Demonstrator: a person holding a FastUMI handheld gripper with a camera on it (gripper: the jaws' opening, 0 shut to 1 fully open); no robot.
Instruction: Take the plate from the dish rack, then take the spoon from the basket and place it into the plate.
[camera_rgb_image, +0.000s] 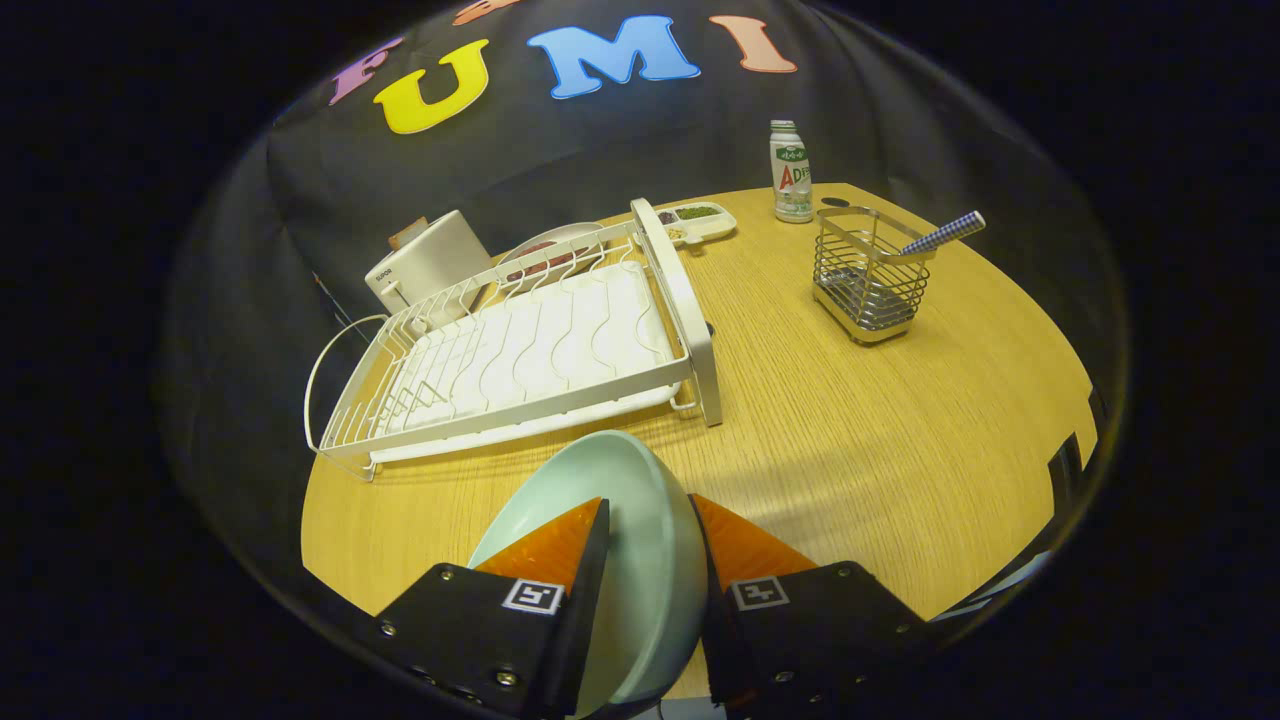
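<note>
A pale green plate stands on edge between my fingers, held above the wooden table, with my gripper shut on its rim. Just beyond the plate lies the white dish rack, its slots bare. Further off to the right of the rack stands a wire basket. A spoon with a blue checked handle leans out of the basket toward the right.
A white appliance sits behind the rack, with a plate of food and a divided snack tray beside it. A small white bottle stands behind the basket. The table's round edge runs close by on the right.
</note>
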